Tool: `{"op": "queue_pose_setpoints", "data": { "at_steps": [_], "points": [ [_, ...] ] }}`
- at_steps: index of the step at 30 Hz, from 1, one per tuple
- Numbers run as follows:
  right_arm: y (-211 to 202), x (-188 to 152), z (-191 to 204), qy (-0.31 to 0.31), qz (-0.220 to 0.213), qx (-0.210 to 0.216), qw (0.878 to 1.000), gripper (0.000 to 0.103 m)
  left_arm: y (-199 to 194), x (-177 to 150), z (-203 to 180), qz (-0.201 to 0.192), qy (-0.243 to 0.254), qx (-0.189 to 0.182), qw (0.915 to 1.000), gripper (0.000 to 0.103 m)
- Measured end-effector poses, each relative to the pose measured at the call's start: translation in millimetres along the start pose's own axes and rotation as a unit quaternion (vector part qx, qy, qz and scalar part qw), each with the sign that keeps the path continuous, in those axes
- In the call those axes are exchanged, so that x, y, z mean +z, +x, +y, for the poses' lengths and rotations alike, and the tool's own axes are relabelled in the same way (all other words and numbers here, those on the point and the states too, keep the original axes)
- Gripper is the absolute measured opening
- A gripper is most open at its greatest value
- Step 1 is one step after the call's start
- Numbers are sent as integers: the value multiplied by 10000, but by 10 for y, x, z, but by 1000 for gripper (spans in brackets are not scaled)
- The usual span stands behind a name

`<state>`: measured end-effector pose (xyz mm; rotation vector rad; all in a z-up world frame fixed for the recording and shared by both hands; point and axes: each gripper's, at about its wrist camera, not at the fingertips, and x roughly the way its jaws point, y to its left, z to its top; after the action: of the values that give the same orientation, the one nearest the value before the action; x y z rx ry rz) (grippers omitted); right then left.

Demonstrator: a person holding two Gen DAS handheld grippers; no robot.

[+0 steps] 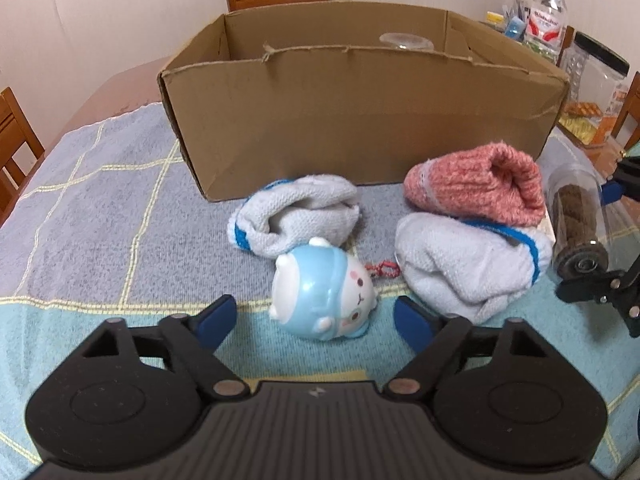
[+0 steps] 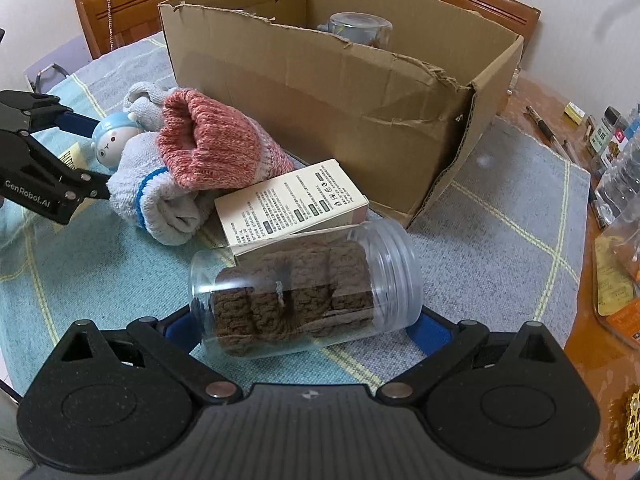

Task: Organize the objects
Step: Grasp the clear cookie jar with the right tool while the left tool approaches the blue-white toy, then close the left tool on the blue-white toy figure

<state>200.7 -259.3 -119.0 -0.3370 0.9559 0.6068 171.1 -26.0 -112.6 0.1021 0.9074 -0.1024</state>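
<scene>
While the left gripper (image 1: 314, 316) stands unclenched astride the blue-and-white rounded plastic bear toy (image 1: 322, 290), the right gripper (image 2: 304, 326) apparently spans, unpinched, the clear plastic jar (image 2: 304, 292); centre pads first.

light: soft, even indoor | shadows: faint | edges: fisheye-bent, dark corners

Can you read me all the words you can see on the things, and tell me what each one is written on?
"GenRobot.AI" stands in white on the black arm of the left gripper.
White box: many lines of print, too small to read.
Water bottle: red and white label, blurred, unreadable.
Small jars at the table's edge: labels too small to read.
Orange packets: print unreadable.
Cardboard box: no words seen.
</scene>
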Motion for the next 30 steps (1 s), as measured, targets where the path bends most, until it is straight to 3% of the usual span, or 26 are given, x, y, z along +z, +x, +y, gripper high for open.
{"op": "queue_pose_setpoints", "data": {
  "at_steps": [7, 13, 19, 26, 30],
  "points": [
    [20, 32, -12, 9, 39, 0, 10000, 103, 1, 54, -12, -113, 53, -62, 9999, 78],
    [18, 101, 8, -17, 109, -106, 9999, 103, 31, 73, -30, -72, 28, -191, 9998, 68],
    [-41, 172, -5, -38, 14, -79, 10000, 103, 54, 96, -4, -83, -25, -214, 9997, 68],
    [20, 217, 35, 28, 201, -64, 9998, 99, 50, 87, 4, -41, -30, -292, 9996, 54],
    [2, 235, 49, 89, 238, -129, 9996, 99, 40, 93, 20, 1, -77, -334, 9994, 52]
  ]
}}
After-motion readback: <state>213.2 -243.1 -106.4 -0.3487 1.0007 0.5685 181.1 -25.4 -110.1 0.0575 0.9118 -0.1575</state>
